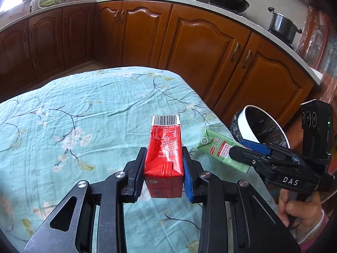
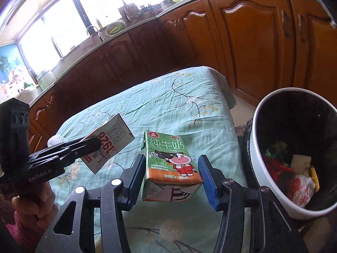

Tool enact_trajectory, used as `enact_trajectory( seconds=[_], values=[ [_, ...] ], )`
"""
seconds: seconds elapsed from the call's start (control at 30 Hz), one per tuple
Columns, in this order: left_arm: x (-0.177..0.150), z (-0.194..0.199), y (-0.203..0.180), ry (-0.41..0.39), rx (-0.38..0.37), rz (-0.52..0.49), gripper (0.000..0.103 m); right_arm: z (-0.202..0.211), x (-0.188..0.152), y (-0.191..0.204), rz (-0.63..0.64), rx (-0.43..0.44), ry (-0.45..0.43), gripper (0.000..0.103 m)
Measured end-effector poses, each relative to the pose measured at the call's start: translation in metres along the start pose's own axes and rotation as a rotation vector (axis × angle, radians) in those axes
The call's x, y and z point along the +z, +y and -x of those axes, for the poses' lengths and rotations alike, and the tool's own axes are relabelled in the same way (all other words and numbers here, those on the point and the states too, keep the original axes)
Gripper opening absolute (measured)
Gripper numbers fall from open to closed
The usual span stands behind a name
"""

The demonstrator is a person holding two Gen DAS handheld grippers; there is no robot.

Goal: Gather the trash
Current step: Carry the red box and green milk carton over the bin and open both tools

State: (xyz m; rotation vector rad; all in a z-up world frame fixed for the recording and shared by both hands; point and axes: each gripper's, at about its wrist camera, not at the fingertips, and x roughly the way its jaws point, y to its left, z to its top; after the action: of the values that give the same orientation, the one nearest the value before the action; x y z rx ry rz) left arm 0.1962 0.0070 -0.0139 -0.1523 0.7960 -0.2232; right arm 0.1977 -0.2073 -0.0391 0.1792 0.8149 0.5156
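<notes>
bin (image 2: 271, 147) | base cut off by frame edge | contents partly shadowed

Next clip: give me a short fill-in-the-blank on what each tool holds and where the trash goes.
1. The left tool is clamped on a ___ carton.
2. The right tool holds a ___ milk carton.
3. The bin stands beside the table, on the ___ tool's side.
4. The tablecloth has a ___ pattern.

Missing words: red; green; right; floral

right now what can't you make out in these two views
- Whether the right tool presses the green carton: in the right wrist view its right pad stands off the carton's near corner; in the left wrist view the tool's body hides the contact.
- The bin: its base is cut off by the right wrist view's edge.
</notes>
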Motion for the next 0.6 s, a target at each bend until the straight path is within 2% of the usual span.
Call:
enact_trajectory(
  seconds=[0.17,0.27,0.6],
  values=[
    [-0.01,0.007,-0.022,-0.002,-0.03,-0.023,0.029,0.029,-0.008,-0.007,-0.026,-0.013,-0.063,0.052],
    [-0.011,0.009,-0.032,-0.002,-0.047,-0.035,0.029,0.035,-0.011,-0.008,-0.014,-0.02,-0.058,0.052],
    [-0.019,0.011,-0.045,0.001,-0.056,-0.052,0.029,0.004,-0.045,0.002,0.039,-0.032,0.099,0.053]
  ],
)
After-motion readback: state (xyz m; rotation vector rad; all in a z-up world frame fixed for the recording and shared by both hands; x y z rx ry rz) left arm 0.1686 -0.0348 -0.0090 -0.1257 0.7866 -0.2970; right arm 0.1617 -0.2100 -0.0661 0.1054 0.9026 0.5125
